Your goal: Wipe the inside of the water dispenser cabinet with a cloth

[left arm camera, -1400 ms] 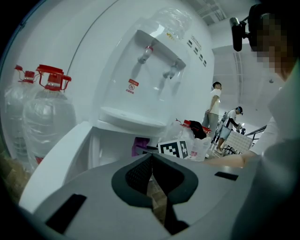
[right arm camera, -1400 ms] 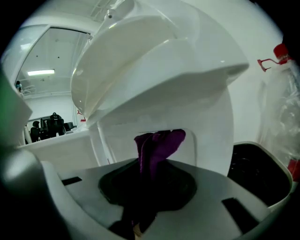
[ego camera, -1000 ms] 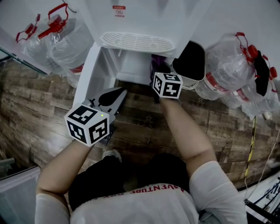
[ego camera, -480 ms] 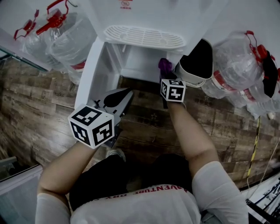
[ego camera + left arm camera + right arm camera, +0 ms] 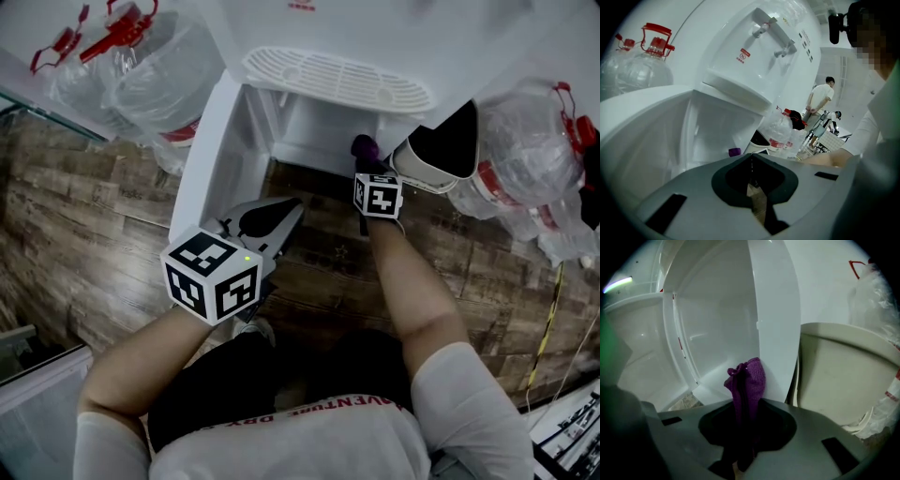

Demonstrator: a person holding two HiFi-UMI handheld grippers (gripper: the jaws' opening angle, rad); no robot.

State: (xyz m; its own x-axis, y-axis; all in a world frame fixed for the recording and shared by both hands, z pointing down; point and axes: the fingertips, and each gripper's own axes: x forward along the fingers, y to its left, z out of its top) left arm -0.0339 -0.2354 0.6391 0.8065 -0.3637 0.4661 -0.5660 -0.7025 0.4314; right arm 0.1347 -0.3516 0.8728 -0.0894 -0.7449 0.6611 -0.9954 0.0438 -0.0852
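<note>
The right gripper (image 5: 749, 404) has its fingers closed on a crumpled purple knitted cloth (image 5: 749, 378), just beside the right wall of the open white water dispenser cabinet (image 5: 717, 319). The left gripper (image 5: 751, 158) hangs in front, its fingers pressed together with nothing between them.

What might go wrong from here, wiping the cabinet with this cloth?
The right gripper pinches only a narrow bunch of the cloth, so dragging might pull it free. It works beside the bin; a wide stroke might knock that. The left gripper, shut, hovers near the open door and might bump it.
</note>
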